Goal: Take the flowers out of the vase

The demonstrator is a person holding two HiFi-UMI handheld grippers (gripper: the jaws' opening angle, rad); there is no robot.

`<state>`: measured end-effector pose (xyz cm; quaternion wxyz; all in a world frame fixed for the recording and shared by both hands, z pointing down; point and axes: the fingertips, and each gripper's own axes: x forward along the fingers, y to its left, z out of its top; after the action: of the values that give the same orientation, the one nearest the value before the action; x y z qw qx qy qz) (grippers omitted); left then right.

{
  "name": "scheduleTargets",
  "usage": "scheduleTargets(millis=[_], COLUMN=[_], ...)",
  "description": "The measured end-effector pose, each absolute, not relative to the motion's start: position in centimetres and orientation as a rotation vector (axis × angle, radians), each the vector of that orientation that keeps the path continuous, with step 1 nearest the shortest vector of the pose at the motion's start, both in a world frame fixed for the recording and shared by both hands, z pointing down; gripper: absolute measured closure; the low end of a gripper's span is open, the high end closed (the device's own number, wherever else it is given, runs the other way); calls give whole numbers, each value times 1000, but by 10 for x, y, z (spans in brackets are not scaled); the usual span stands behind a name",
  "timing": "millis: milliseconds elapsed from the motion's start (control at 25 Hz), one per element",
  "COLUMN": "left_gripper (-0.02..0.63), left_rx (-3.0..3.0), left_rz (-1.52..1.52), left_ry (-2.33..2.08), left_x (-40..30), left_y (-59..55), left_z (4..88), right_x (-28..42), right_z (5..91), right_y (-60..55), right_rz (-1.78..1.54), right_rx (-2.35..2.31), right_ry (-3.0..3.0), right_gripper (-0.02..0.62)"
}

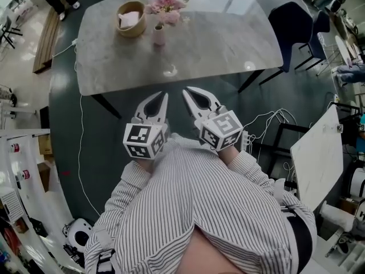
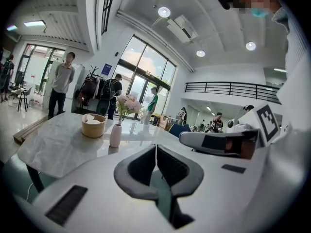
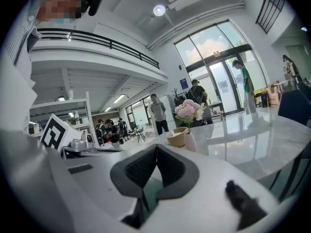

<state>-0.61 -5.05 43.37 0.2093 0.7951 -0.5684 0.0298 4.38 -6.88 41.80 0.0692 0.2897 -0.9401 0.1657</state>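
On the table, flowers upright in vase, blooms up, left tongs and right tongs closed, empty

Marble table, dk floor, blue chair, big windows.

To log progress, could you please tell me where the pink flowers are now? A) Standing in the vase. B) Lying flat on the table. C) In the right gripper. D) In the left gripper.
A: the flowers stand in the white vase beside the wooden bowl on the table, while the left gripper and right gripper are shut on nothing.
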Motion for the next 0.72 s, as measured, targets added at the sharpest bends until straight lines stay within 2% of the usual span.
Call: scheduleTargets(millis=[720], left_gripper=[588], left_rx=[2288], left_rz=[92], left_ry=[-1461], left_x=[-67], left_y=[-173], left_z=[424], right_x=[-18], right_z=[421], right_y=[-188], right_rz=[540], right_rx=[1006], right_ry=[-2799], right_gripper=[580])
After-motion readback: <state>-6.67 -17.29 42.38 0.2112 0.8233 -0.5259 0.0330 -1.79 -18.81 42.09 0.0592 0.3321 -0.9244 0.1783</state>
